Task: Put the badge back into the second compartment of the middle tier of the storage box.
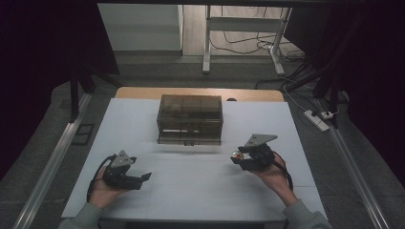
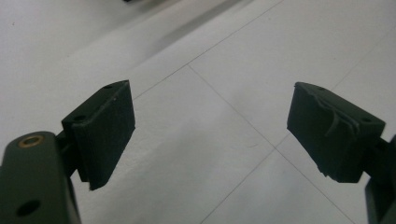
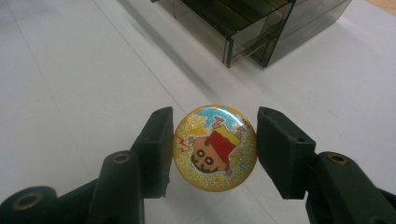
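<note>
White worktop (image 1: 143, 119) ahead; my right claw (image 3: 215, 149) clamps the cartoon badge (image 3: 215, 147); left claw (image 2: 210, 135) released; next, I judge, carry it to the smoky drawer box (image 1: 190, 118).

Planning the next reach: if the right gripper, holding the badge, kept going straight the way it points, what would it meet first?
Probably the smoky transparent box: in the right gripper view it lies ahead of the right gripper and the round cartoon badge between its fingers, slightly right of centre. Before it is bare white table. Depth is uncertain.
</note>
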Motion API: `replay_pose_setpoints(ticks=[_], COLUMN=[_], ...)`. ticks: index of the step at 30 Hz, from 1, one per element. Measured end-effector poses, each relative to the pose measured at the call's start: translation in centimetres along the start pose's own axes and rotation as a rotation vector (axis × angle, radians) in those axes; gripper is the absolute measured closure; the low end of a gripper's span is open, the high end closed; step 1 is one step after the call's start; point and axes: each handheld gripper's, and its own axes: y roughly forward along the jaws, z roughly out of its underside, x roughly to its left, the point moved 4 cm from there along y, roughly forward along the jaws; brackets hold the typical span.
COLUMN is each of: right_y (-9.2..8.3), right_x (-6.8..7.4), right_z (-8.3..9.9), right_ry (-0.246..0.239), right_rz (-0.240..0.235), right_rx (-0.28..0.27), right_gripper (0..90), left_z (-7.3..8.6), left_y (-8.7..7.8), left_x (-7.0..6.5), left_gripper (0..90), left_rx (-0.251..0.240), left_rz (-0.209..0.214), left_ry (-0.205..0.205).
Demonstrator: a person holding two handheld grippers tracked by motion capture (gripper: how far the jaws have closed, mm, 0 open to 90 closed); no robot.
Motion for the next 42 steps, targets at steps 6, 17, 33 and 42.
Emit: replay_pose_setpoints(ticks=[6, 17, 33, 42], right_y=[-0.4, -1.4, -2.2, -2.2], right_x=[0.0, 0.1, 0.5, 0.7], right_z=[-0.3, -0.9, -1.8, -2.4], right_ry=[-0.004, -0.014, -0.003, -0.012], right_rz=[0.003, 0.011, 0.0, -0.002], right_rx=[-0.041, -0.116, -0.186, -0.199], right_gripper=[47.1, 47.1, 47.1, 47.1], left_z=[0.0, 0.0, -0.1, -0.1], left_y=[0.0, 0.0, 0.0, 0.0], left_x=[0.0, 0.0, 0.0, 0.0], left_gripper=[15.5, 15.5, 15.5, 15.5], left_rx=[-0.002, -0.001, -0.001, -0.002], left_rz=[0.0, 0.0, -0.001, -0.002], left_ry=[0.0, 0.0, -0.001, -0.001])
